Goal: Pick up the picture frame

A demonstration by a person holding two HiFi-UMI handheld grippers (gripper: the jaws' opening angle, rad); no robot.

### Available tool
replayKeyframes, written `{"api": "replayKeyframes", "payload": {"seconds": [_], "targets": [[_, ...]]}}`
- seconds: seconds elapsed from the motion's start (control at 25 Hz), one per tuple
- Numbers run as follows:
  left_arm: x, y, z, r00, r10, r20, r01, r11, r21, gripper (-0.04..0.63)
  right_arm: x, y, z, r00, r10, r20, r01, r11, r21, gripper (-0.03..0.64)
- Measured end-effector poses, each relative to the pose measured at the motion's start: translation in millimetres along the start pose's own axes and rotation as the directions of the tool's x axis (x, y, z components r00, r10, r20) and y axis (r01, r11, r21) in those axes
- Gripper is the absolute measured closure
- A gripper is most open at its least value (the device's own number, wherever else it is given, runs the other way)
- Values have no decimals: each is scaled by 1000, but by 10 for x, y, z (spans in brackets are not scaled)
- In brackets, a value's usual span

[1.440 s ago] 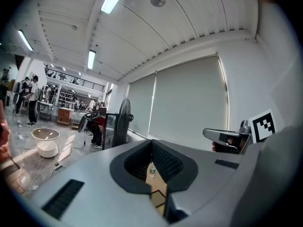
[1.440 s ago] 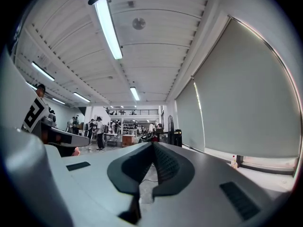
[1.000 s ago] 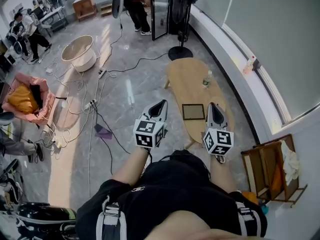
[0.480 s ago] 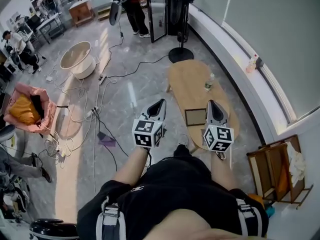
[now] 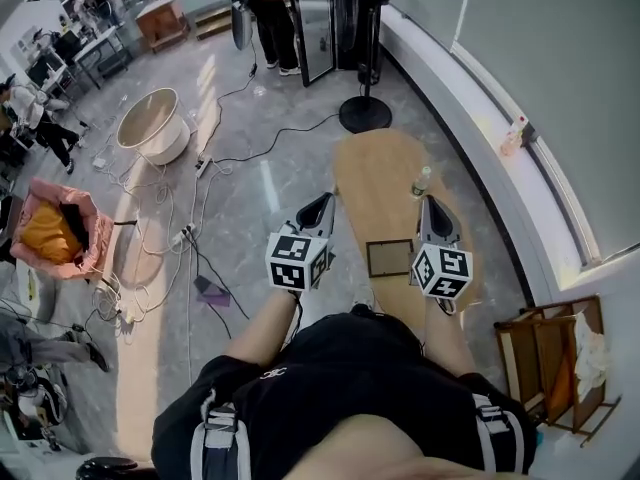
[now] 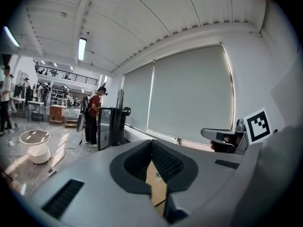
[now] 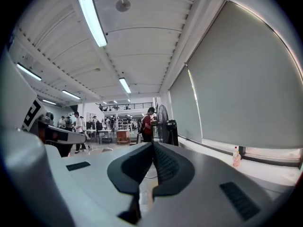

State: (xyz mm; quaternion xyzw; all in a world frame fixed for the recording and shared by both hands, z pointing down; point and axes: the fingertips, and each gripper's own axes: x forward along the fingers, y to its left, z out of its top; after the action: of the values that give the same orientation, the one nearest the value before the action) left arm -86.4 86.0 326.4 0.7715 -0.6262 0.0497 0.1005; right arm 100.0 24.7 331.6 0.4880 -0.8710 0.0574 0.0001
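Head view, arms: both forearms reach straight forward from the torso, side by side and about parallel, each holding its gripper out ahead.
Head view, left gripper (image 5: pixel 322 204): points away from the person. It hangs over the floor just beside the left edge of the wooden table (image 5: pixel 372 168), marker cube facing up.
Head view, right gripper (image 5: pixel 428 204): points the same way, over the table's right part, with its tips near a small bottle (image 5: pixel 422 181).
Head view, picture frame (image 5: pixel 389 258): lies flat on the near end of the table, between the two grippers and closer to the right one. Neither gripper touches it.
Head view, surroundings: a round tub (image 5: pixel 152 125) sits on the floor well to the left. A standing fan's base (image 5: pixel 364 115) is beyond the table's far end.
Left gripper view, fingers: the left gripper (image 6: pixel 152 142) has its tips pressed together with nothing clamped. Through the slot beneath them show the brown tabletop and the bottle (image 6: pixel 157 176).
Left gripper view, neighbour: the right gripper (image 6: pixel 222 135) shows at the right, held at about the same height.
Right gripper view, fingers: the right gripper (image 7: pixel 152 144) has its tips meeting, with nothing held; it looks level across the room.
Right gripper view, neighbour: the left gripper (image 7: pixel 61 135) shows at the left, with a person in red (image 7: pixel 147 122) standing far ahead by the fan (image 7: pixel 163 119).
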Motion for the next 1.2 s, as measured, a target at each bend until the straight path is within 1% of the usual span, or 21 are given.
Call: {"api": "replayKeyframes", "payload": {"seconds": [0.24,0.36,0.56,0.68,0.96,1.04,1.2], "targets": [[1021,-35,235,999,-21,-29,22,999,34,574,687,-679,75,1000,-6,-11,7,1000,26,600],[1534,-77,271,997,-42,-58,46,997,61,574,1020,-1035,50,999,-24,-23,25,999,47,600],[2172,-119,303,994,-55,-92,61,996,65,574,1437,-1492,1,998,-35,-50,37,998,50,600],[2420,-72,295,992,-54,-113,60,997,49,574,1643,-1659,-36,997,-33,-74,38,997,60,600],[2807,108,244,986,-69,-153,74,997,29,574,1996,-1842,-82,994,-53,-98,58,997,52,600],[2879,145,225,984,-89,-157,94,995,23,574,2035,-1849,-126,992,-70,-108,76,996,52,600],[3041,185,265,976,-153,-153,159,987,27,574,2057,-1853,-151,985,-128,-114,133,990,36,600]]}}
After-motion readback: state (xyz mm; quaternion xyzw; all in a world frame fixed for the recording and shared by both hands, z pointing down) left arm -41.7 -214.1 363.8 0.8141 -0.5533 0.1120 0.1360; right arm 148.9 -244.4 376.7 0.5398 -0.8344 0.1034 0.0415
